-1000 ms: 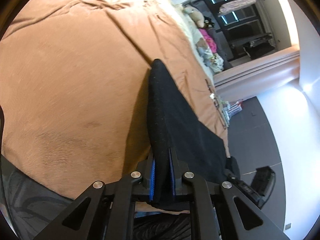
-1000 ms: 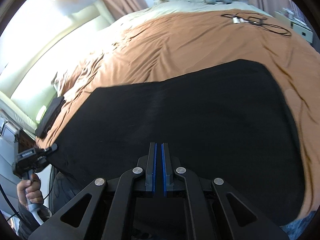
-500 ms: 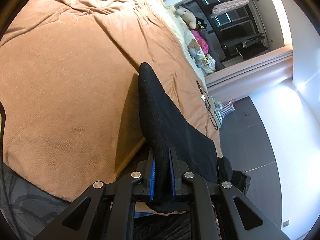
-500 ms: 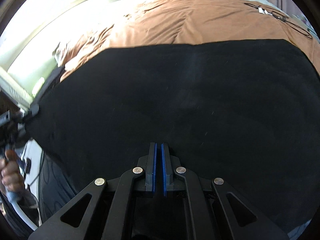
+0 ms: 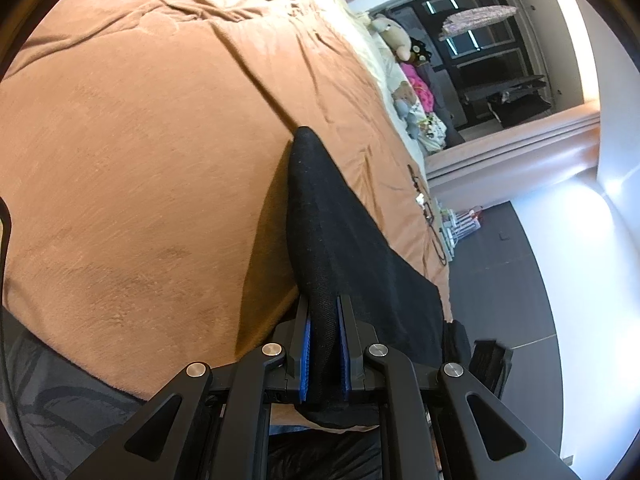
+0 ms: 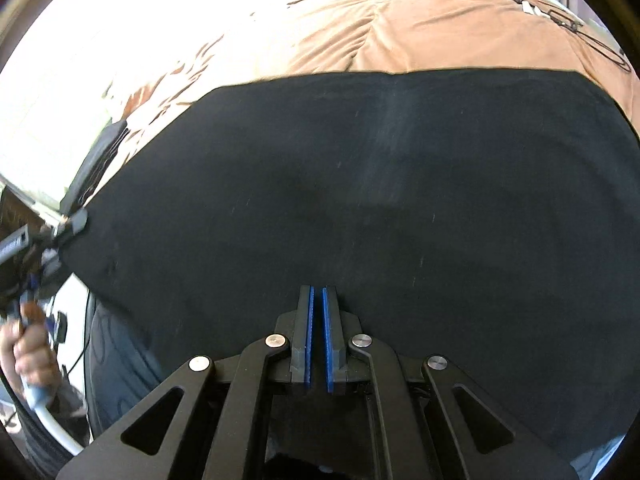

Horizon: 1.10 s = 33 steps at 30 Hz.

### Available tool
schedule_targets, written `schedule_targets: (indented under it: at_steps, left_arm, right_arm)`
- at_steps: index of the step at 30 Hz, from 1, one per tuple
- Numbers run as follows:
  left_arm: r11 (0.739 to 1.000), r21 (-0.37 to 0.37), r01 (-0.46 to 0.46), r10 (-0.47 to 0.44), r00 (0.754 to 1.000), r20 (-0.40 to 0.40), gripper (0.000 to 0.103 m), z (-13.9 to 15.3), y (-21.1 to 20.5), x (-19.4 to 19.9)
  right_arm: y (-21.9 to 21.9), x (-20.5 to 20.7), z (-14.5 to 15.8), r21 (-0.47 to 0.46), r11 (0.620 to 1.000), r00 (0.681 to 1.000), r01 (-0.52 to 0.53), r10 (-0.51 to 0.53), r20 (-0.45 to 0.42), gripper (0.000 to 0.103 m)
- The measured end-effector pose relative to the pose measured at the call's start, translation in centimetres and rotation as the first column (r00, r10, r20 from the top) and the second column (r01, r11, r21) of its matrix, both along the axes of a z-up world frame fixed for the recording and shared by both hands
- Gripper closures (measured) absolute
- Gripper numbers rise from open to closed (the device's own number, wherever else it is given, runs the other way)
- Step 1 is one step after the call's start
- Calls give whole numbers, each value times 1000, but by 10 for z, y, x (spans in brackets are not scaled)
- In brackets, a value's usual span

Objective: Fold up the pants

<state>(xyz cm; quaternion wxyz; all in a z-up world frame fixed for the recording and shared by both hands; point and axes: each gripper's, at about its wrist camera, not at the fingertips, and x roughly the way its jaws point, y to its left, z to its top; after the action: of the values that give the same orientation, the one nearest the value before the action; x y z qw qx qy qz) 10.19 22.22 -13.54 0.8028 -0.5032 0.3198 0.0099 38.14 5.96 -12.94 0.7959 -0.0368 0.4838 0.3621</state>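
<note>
The left gripper [image 5: 323, 344] keeps its pads clamped on a corner of the black pants [image 6: 360, 200], lifting that edge off the brown blanket [image 5: 140, 160] straight ahead of it. The right gripper [image 6: 316, 336], jaws pressed together with nothing between them, has dropped closer over the last second, so the pants now fill nearly everything ahead of and beneath its fingertips. It looks set to smooth or pin the cloth for the next fold.

A bed under a brown blanket [image 6: 440, 28] carries black pants [image 6: 360, 184] and a cable [image 6: 568, 24].
</note>
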Motion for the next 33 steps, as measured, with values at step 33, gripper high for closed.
schedule_targets:
  at_steps: [33]
  left_arm:
    - [999,24,35,-33,997,-68,89,-8,3,34]
  right_arm:
    - [45,78,-7,-45,998,998,53,-54,-17,102]
